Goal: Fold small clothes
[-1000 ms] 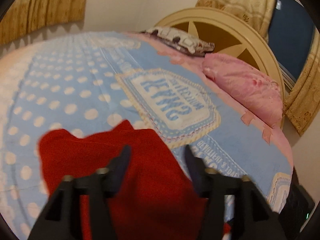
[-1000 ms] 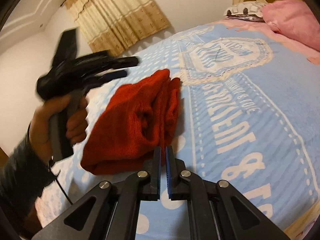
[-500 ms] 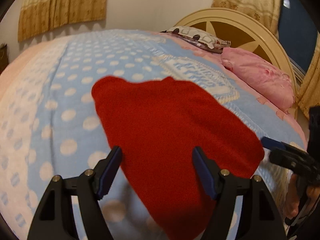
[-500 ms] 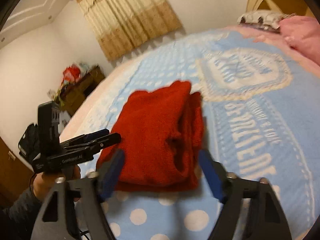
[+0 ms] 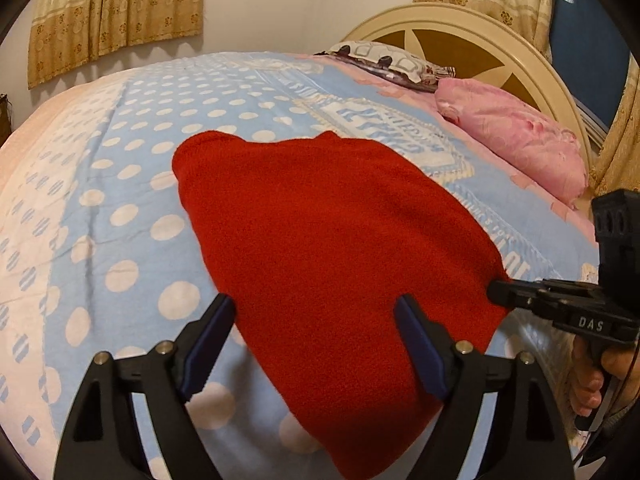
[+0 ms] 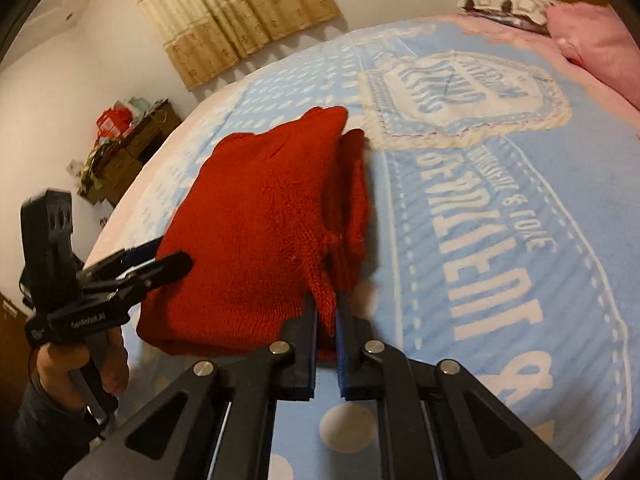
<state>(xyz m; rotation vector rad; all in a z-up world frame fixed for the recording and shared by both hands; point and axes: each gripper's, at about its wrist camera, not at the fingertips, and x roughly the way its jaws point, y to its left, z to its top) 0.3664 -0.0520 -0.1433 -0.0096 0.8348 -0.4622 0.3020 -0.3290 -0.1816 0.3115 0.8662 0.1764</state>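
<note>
Left wrist | right claw (image 5: 498, 292) label "DAS" | nips red knit (image 5: 332, 240)

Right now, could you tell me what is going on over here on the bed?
A person is folding a red knitted garment on the blue polka-dot bedspread, one handheld gripper in each hand. The right gripper is shut on the garment's near edge. The left gripper is opening, its jaws wide, straddling the cloth at the other side without pinching it.
</note>
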